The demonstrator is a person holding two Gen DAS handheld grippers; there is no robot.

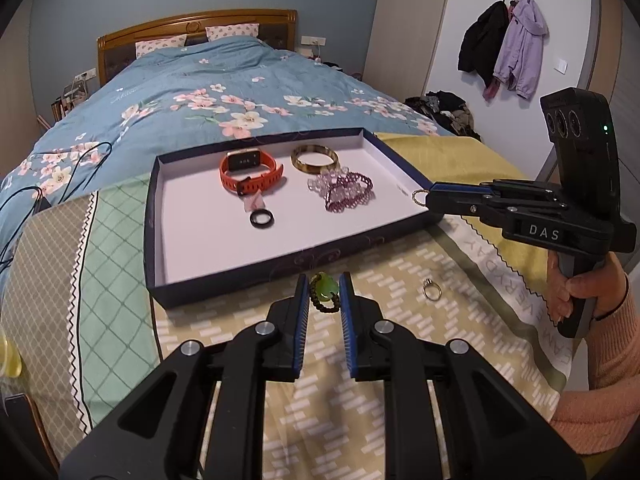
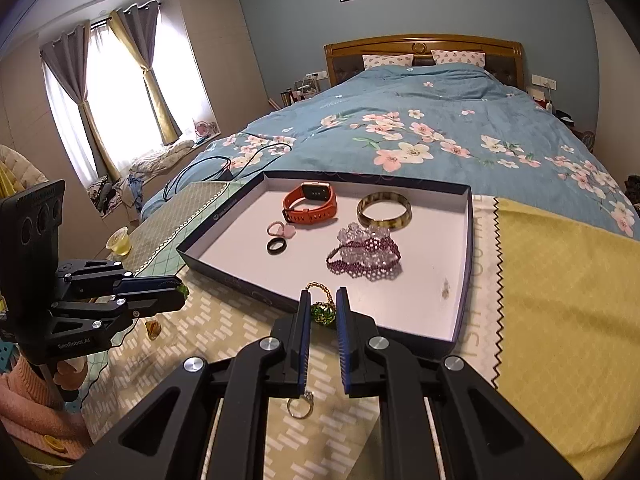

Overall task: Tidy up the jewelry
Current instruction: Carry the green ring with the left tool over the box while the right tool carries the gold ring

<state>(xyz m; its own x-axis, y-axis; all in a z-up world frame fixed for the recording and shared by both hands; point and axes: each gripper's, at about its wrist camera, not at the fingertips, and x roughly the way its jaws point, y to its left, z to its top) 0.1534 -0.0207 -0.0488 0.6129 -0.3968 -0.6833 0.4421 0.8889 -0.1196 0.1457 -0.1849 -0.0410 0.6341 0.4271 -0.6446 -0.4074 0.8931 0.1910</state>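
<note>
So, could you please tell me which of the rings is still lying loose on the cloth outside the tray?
The silver ring with a small stone setting; the black ring lies inside the tray, and the beaded rings are each held by a hand-held gripper.

- One tray point(image 2: 466, 240)
- One orange watch point(image 2: 310, 204)
- One bangle point(image 2: 384, 210)
- Two beaded bracelets point(image 2: 366, 254), perhaps
- Five rings point(image 2: 277, 246), two gripped

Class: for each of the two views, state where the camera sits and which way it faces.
Left wrist: on the left hand-held gripper, shut on a green-stone ring, facing tray and bed; right hand shows.
Right wrist: on the right hand-held gripper, shut on a gold ring, facing likewise.
Shared: orange watch.
</note>
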